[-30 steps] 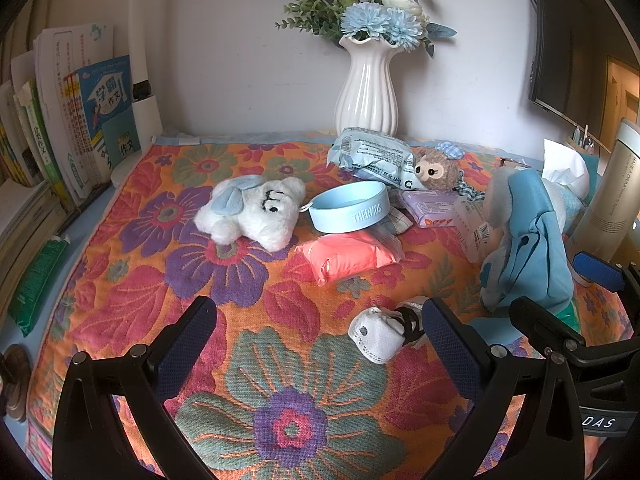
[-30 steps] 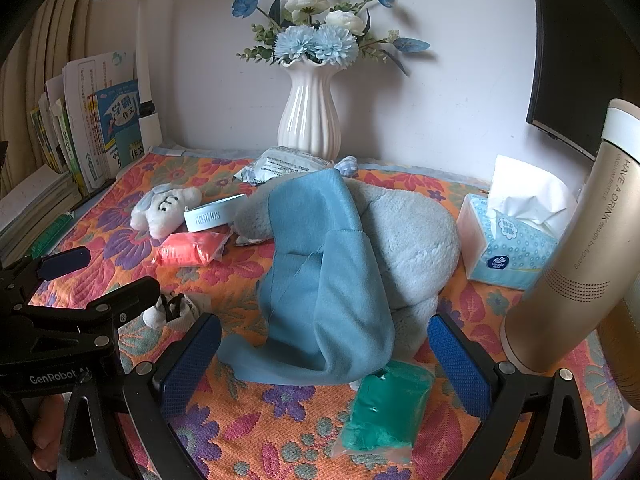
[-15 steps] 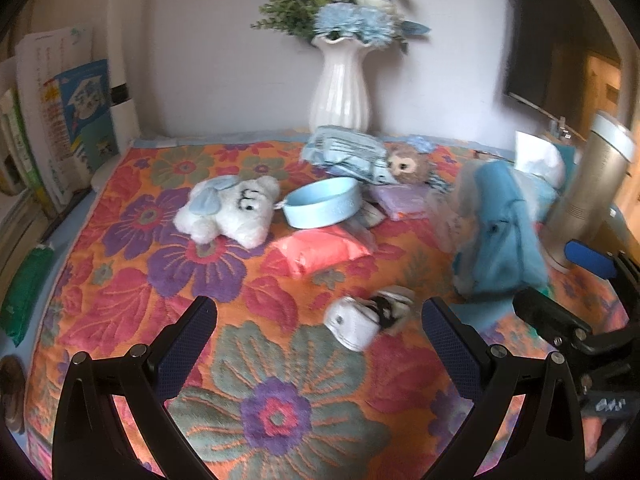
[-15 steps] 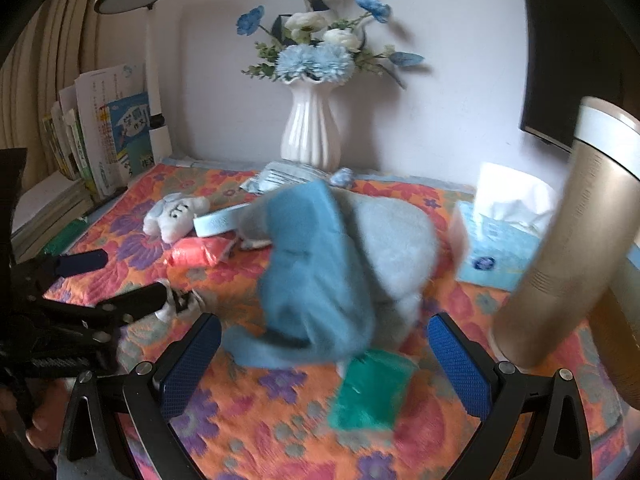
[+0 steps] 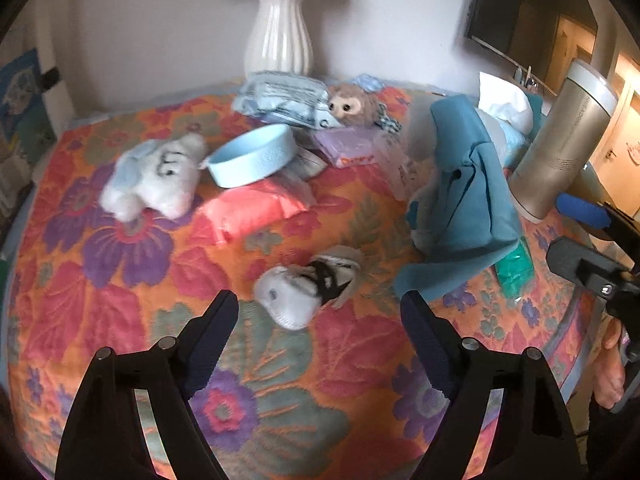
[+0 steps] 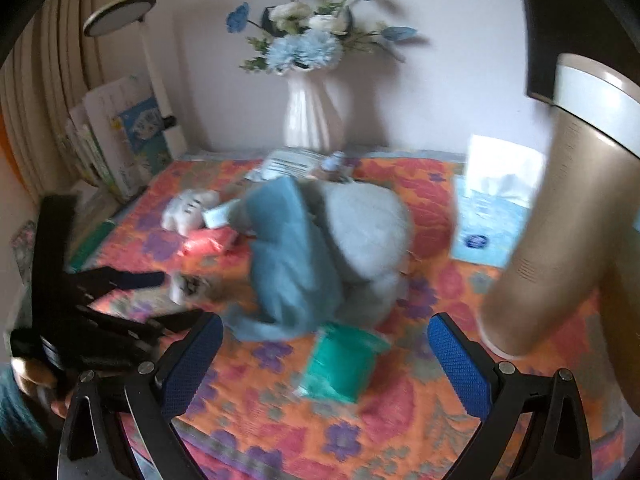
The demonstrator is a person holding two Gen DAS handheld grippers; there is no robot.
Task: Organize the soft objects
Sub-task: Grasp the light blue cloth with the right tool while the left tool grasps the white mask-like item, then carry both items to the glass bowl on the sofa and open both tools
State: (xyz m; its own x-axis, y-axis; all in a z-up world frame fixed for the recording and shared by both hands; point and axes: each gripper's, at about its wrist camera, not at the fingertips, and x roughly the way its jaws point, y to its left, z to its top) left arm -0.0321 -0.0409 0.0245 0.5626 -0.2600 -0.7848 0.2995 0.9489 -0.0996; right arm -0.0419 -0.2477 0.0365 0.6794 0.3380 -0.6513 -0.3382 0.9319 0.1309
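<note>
Floral cloth on table, vase at top. Left gripper, lower centre, has tilted down over small white toy shoe; jaws closing, nothing pinched yet. Right gripper wide, empty.

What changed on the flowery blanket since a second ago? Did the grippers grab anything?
Nothing grabbed yet. The left gripper has moved in on the little toy shoe, and its jaws are closing with the shoe just ahead of them. The right gripper is open and empty. The white plush, bowl and blue cloth stayed put.
</note>
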